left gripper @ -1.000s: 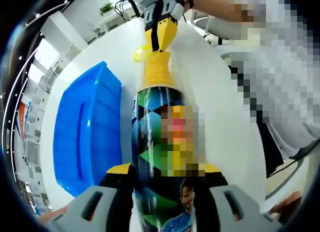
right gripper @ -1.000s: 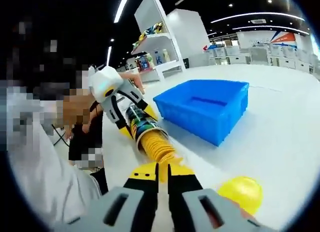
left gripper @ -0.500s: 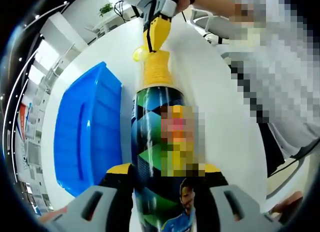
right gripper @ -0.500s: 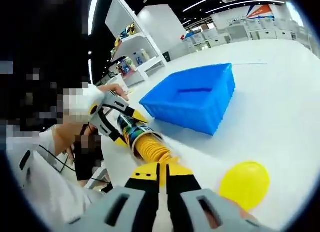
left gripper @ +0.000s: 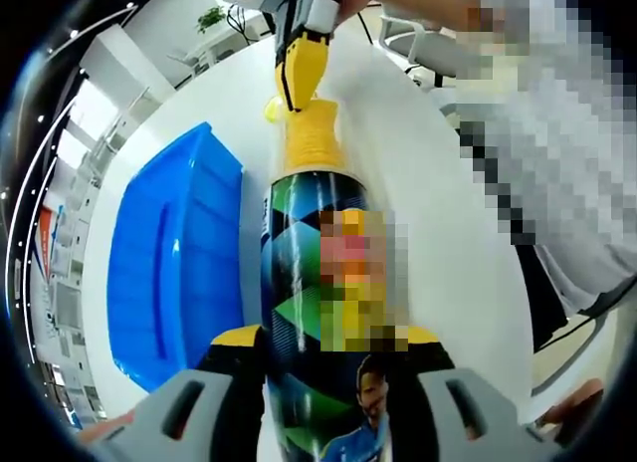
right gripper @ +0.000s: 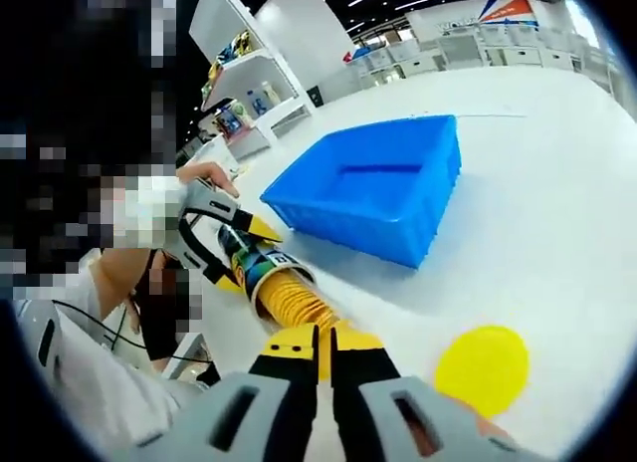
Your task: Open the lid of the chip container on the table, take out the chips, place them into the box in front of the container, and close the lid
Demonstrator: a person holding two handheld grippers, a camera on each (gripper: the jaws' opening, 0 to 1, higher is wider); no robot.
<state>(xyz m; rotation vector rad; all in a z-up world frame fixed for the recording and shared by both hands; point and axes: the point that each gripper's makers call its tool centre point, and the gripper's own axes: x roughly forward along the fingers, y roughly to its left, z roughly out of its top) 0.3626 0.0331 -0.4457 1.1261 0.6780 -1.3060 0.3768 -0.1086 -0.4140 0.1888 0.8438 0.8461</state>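
Clamped on the lower body of the chip container (left gripper: 317, 313), the left gripper (left gripper: 323, 382) holds it lying along its own jaws, the open mouth pointing straight away. Beyond that mouth a stack of chips (left gripper: 311, 138) sticks out, and the right gripper (left gripper: 299, 69) meets the stack's far end. From its own camera the right gripper (right gripper: 323, 354) shows jaws pressed nearly together on the near tip of the chips (right gripper: 289, 303); the pinch looks to be on the chips, though the contact itself is hidden behind the jaws. The yellow lid (right gripper: 482, 368) lies flat on the white table (right gripper: 557, 213) just to the right of the right gripper, already off. The blue box (right gripper: 368, 193) stands ahead and to the right, well apart from the container, open side up.

The likely trouble is the stack: pinched at one end only, it could break or fan apart as it clears the tube, scattering chips on the table. Too hard a squeeze would crush the end chips.

The container carries a green, yellow and blue diamond pattern and a printed figure; no writing can be read.
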